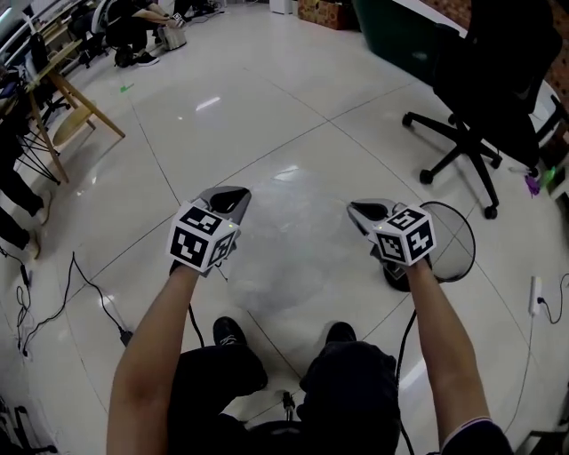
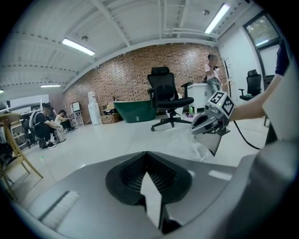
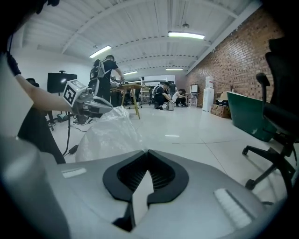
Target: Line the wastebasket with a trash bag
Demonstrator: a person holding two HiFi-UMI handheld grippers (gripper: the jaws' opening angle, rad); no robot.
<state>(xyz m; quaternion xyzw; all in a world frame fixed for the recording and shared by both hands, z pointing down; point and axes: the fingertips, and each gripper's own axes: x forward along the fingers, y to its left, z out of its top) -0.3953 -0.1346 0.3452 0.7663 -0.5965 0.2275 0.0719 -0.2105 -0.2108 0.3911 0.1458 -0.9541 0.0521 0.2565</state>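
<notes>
A clear trash bag hangs stretched between my two grippers, above the pale tiled floor. My left gripper is shut on its left edge. My right gripper is shut on its right edge. In the left gripper view the jaws are closed, and faint film runs across to the right gripper. In the right gripper view crumpled film billows from the closed jaws toward the left gripper. The black wire wastebasket stands on the floor just right of my right hand, partly hidden by it.
A black office chair stands at the far right, with a green tub behind it. A wooden chair and seated people are at the far left. Cables trail at left, and a power strip lies at right. My shoes are below the bag.
</notes>
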